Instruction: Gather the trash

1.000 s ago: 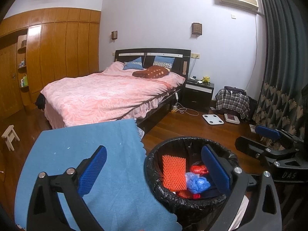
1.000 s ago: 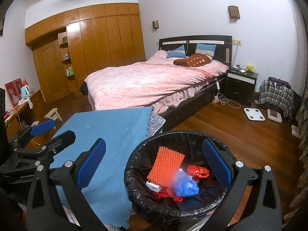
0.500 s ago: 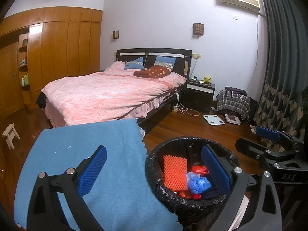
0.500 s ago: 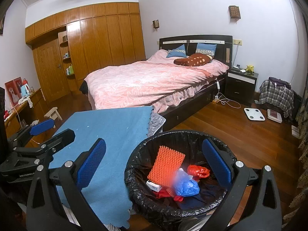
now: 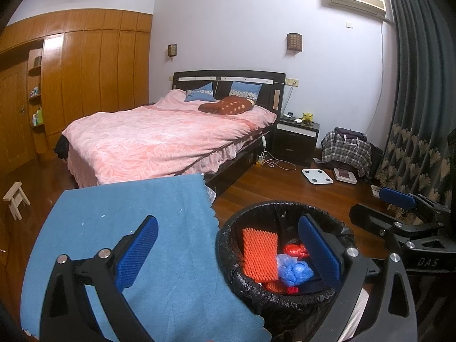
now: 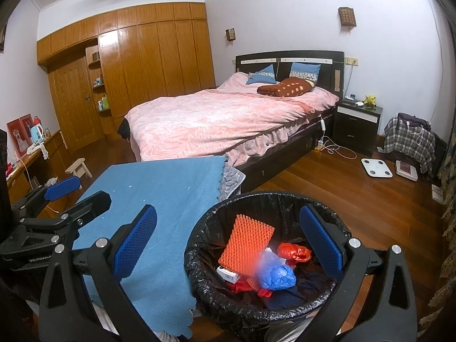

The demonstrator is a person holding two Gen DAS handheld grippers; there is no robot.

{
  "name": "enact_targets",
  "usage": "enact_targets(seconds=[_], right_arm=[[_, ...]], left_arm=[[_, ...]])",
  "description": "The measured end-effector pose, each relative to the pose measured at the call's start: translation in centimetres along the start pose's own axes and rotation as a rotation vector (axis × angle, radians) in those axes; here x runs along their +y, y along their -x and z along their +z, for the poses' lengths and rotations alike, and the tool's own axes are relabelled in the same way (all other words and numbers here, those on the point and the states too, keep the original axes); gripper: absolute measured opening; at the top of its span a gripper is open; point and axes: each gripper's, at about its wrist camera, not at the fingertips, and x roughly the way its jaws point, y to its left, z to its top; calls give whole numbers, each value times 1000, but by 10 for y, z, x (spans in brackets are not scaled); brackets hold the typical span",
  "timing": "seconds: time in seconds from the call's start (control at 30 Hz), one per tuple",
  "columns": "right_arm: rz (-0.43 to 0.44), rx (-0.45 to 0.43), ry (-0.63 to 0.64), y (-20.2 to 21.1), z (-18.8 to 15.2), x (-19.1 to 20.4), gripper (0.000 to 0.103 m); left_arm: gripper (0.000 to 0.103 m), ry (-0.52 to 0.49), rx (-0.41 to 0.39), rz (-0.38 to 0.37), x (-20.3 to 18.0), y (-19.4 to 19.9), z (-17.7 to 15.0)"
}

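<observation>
Both grippers idle, jaws wide apart, nothing between the pads: left gripper (image 5: 228, 249) and right gripper (image 6: 228, 235) hang side by side above the bin, each visible in the other's view at the frame edge. Trash bin (image 6: 196, 282) sits directly below and just right of the blue cloth (image 6: 159, 199). Its black liner is folded over the rim, presumably so drops from table height land inside. Trash is already in it: orange mesh sleeve (image 6: 246, 242) leaning upright on the near-left wall, blue plastic wad (image 6: 278, 275) in the middle, red crumpled bag (image 6: 295, 252) beside it, small white carton (image 6: 228, 275) under the sleeve. Blue wad is blurred in the right wrist view, can't tell if it's settled. Cloth surface shows only a few pale specks, nothing graspable that I can see. My read: collection is done or nearly so; open jaws fit a post-release pose. Further out: wood floor, white scale (image 6: 376, 167) and plaid-covered pile (image 6: 407, 139) by the wall, nightstand (image 6: 357, 124), pink bed (image 6: 222, 116), wardrobe wall at the back. None of that reads as trash from here.
</observation>
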Motion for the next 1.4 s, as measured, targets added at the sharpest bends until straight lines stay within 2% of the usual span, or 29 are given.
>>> enact_targets(seconds=[1.4], right_arm=[[0,4,0,2,1,2,98]], left_arm=[[97,0,2,0,1,0,1]])
